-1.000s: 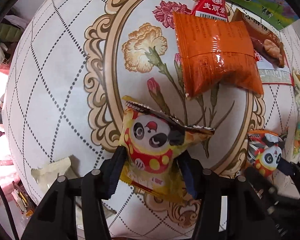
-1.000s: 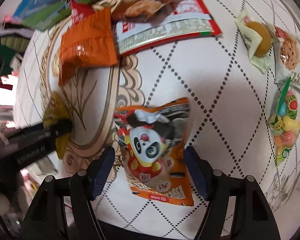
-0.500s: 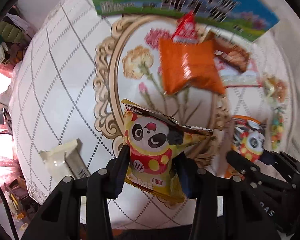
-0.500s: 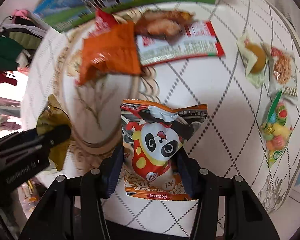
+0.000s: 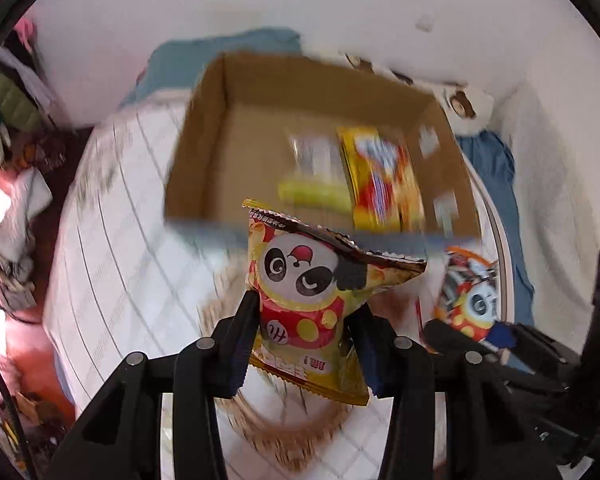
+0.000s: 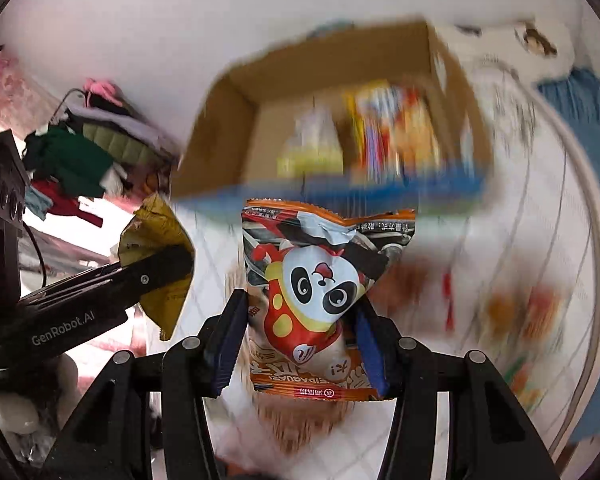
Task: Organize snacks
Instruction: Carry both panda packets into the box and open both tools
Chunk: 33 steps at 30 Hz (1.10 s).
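Note:
My left gripper [image 5: 306, 334] is shut on a yellow panda snack bag [image 5: 312, 292] and holds it in the air, upright, in front of an open cardboard box [image 5: 220, 136]. My right gripper [image 6: 300, 332] is shut on an orange panda snack bag [image 6: 320, 292], also lifted, facing the same box [image 6: 224, 120]. Inside the box lie a yellow-red packet [image 5: 384, 176] and a pale yellow-green one [image 5: 316, 196], both blurred. The orange bag also shows at the right of the left wrist view [image 5: 468, 292]; the yellow bag and left gripper show at the left of the right wrist view [image 6: 156, 248].
The white quilted table cover [image 5: 112, 264] lies below. Blurred snacks remain on it at the right [image 6: 500, 304]. A white wall [image 5: 300, 0] stands behind the box. Piled clothes [image 6: 80, 156] lie off the table's left. Blue cloth [image 5: 496, 176] lies at the right.
Both grippers have lifted their panda bags off the table and tilted up, so the views now face the cardboard box and the wall. The orange bag was gripped within the last second.

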### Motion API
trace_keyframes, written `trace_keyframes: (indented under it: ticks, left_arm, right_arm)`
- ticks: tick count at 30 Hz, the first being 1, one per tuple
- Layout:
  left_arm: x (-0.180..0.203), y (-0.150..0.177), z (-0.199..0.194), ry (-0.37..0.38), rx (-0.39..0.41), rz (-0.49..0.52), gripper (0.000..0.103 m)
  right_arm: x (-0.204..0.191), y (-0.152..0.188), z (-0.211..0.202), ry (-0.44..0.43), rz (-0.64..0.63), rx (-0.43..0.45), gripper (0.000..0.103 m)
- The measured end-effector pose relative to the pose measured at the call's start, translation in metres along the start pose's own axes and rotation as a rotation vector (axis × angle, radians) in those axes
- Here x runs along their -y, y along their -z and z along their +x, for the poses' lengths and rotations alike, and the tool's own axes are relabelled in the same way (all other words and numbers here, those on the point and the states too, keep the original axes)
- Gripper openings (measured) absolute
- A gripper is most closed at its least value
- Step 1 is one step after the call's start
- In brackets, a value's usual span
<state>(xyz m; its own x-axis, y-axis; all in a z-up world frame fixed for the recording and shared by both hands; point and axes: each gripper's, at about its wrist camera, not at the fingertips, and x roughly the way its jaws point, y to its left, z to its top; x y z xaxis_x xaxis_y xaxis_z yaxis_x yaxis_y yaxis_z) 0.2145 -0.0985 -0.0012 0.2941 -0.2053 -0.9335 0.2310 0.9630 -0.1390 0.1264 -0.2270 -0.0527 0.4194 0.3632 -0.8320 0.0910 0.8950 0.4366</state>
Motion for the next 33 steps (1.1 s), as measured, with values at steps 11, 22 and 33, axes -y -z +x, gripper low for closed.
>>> trace_keyframes:
  ticks: [11, 22, 33]
  left_arm:
    - [-0.031, -0.155, 0.094, -0.148, -0.149, 0.008, 0.042]
    - [-0.055, -0.201, 0.134, -0.18, -0.209, -0.047, 0.077]
    - [-0.05, -0.182, 0.13, -0.15, -0.172, -0.038, 0.084]
  right_arm:
    - [-0.002, -0.201, 0.092, 0.035, -0.037, -0.11, 0.054]
    - [0.022, -0.259, 0.18, 0.088, 0.009, -0.213, 0.091]
    - [0.038, -0.234, 0.167, 0.204, 0.002, -0.178, 0.091]
